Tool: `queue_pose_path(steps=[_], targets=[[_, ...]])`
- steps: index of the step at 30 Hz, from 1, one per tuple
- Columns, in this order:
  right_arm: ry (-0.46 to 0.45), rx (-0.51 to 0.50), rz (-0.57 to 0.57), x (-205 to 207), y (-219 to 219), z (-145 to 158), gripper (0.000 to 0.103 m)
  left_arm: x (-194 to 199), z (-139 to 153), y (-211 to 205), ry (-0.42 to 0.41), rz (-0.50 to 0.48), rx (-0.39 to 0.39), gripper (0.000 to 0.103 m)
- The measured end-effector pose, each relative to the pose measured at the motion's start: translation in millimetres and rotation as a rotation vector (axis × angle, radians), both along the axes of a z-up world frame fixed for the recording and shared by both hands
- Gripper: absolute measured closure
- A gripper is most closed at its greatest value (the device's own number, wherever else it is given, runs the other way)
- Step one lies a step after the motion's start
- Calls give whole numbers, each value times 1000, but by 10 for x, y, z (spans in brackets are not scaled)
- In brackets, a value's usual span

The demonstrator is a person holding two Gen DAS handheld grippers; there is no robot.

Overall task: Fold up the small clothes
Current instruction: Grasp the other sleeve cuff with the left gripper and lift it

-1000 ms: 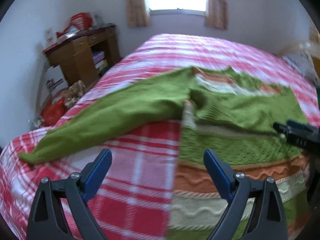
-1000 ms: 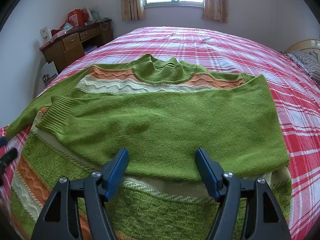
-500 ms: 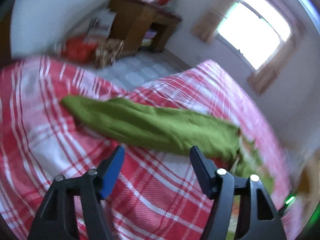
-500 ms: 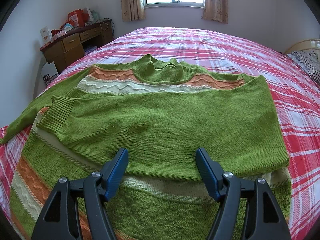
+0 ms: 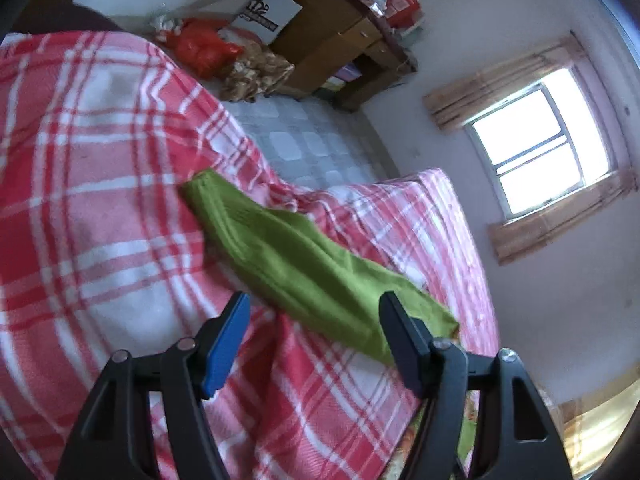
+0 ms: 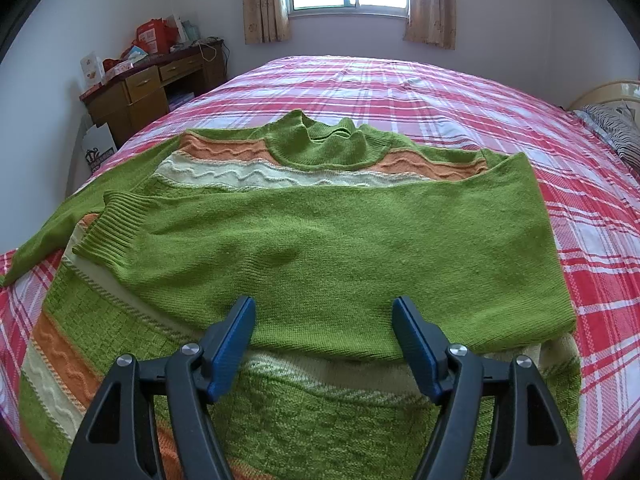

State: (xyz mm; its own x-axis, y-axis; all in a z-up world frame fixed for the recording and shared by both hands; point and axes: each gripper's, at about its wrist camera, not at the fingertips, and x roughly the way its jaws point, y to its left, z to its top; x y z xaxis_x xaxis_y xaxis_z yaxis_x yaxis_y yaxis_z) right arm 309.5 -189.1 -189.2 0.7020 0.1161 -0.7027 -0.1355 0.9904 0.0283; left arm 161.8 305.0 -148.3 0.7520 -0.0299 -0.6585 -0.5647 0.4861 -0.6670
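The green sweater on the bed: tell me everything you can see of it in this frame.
The sweater is a chunky green knit with wavy orange and cream bands and a ribbed roll collar. It lies flat on the red plaid bedspread, collar toward the window. One sleeve is folded across the chest, its ribbed cuff at the far side; the other sleeve stretches out loose over the bedspread toward the bed's edge. Neither gripper's fingers touch it.

Sweater (image 6: 320, 248) is chunky matt knit, ribbed at the cuff. Blanket (image 6: 440, 92) looks like soft woven cloth, desk (image 6: 148, 92) at ten o'clock is semi-glossy wood.
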Motion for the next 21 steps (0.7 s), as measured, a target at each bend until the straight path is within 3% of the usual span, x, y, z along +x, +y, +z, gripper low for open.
queue_pose_path(steps=[5, 7, 15, 19, 21], targets=[[-3, -1, 0, -9, -5, 3, 31, 98, -82, 41, 96, 35, 24, 33], [-6, -2, 0, -19, -4, 3, 30, 160, -179, 114, 99, 51, -10, 33], [-8, 5, 5, -5, -14, 3, 27, 389, -239, 311, 117, 86, -2, 33], [-9, 5, 5, -11, -13, -1, 26, 475, -303, 361, 146, 82, 31, 48], [-8, 5, 5, -4, -12, -1, 26, 450, -311, 345, 157, 87, 48, 64]])
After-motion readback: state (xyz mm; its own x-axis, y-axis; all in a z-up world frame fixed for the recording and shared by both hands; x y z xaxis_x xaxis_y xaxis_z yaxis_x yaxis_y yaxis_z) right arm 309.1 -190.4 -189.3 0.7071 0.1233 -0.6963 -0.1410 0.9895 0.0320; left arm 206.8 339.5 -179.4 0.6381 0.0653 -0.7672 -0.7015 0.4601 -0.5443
